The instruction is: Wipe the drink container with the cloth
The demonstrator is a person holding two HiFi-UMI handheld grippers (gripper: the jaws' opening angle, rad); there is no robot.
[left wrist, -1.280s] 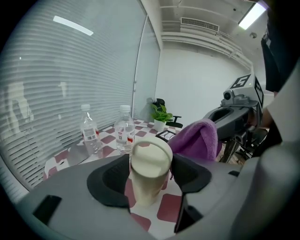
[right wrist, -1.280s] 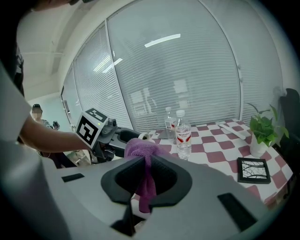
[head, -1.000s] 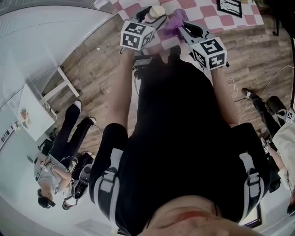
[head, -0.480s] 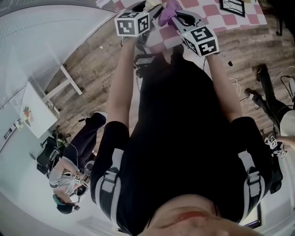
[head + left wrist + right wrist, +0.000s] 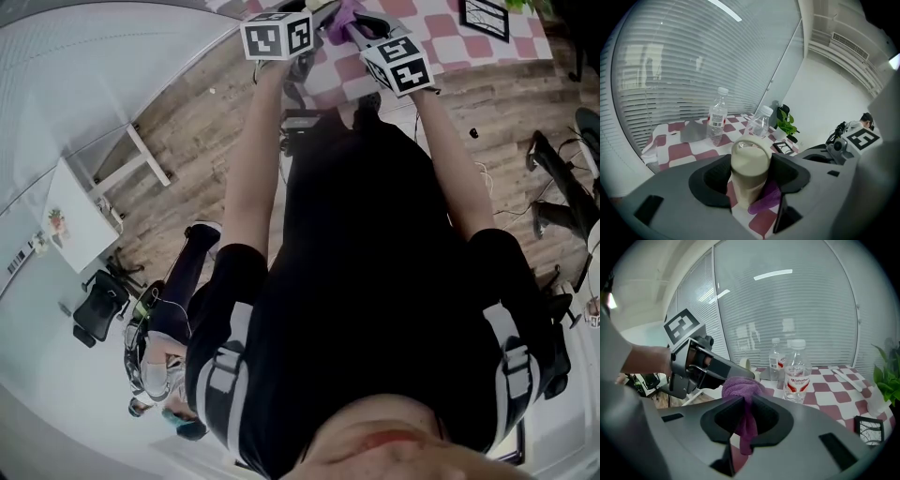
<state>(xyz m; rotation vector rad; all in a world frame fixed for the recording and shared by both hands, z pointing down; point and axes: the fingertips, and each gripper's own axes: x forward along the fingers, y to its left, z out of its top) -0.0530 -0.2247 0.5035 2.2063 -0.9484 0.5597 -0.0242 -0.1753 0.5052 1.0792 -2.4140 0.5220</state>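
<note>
The drink container [image 5: 750, 165] is a cream bottle with a rounded cap. It stands upright between the jaws of my left gripper [image 5: 750, 176], which is shut on it. A purple cloth [image 5: 743, 389] bunches above the jaws of my right gripper [image 5: 746, 417] and hangs down between them. Those jaws have just been opening a little, and the cloth is still pinched in them. The cloth [image 5: 766, 201] lies against the bottle's lower right side. In the head view both grippers [image 5: 314, 11] [image 5: 354, 26] meet over the checked table [image 5: 441, 42], with the cloth [image 5: 343, 13] between them.
Two clear water bottles [image 5: 797, 371] [image 5: 775, 359] stand on the red-and-white checked cloth, with a grey rag [image 5: 693, 132] behind. A potted plant [image 5: 786, 125] and a black-framed square [image 5: 868, 430] sit to the right. People [image 5: 164, 375] and a white table [image 5: 70, 220] are on the wooden floor.
Both grippers have moved up the head view, further over the checked table, and the left one has rolled. The people on the floor have shifted.
</note>
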